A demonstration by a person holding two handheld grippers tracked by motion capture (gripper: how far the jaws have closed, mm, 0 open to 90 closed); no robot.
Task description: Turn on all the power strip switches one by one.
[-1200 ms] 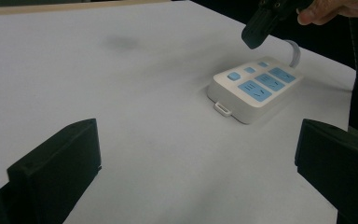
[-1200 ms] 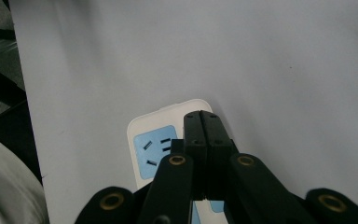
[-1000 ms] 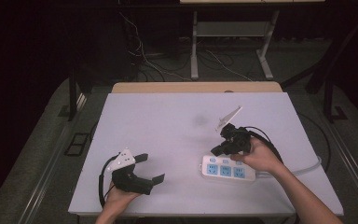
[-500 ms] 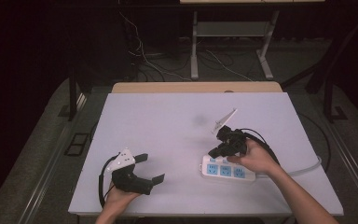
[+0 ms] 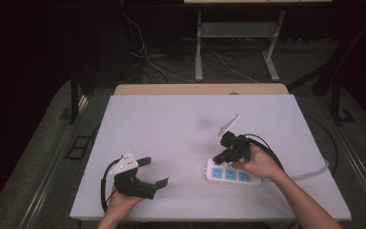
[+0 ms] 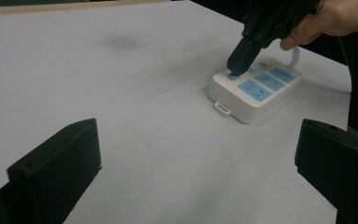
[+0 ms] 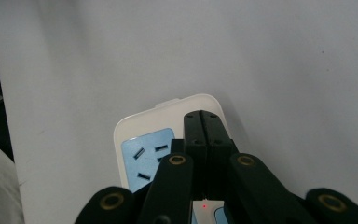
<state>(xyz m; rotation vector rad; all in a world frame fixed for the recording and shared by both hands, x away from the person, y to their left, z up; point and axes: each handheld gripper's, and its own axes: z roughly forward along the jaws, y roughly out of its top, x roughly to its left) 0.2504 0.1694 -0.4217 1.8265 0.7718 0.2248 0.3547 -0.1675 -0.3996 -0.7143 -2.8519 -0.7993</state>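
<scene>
A white power strip (image 5: 232,175) with blue socket faces lies on the white table (image 5: 181,129) at the front right; it also shows in the left gripper view (image 6: 256,88) and the right gripper view (image 7: 144,140). My right gripper (image 5: 218,159) is shut, and its joined tips (image 7: 201,116) press down on the strip's left end, near a small blue button (image 6: 235,75). A red light (image 7: 204,205) glows on the strip below the jaws. My left gripper (image 5: 155,172) rests at the front left, open and holding nothing, far from the strip.
The strip's white cable (image 5: 310,171) runs off the table's right side. A black cable (image 5: 267,148) loops behind the right hand. A dim smudge (image 5: 203,122) marks the table's middle. Desk legs and cables (image 5: 200,52) stand on the floor beyond the far edge.
The right gripper has shifted slightly left and down onto the strip's left end. The left gripper has not moved.
</scene>
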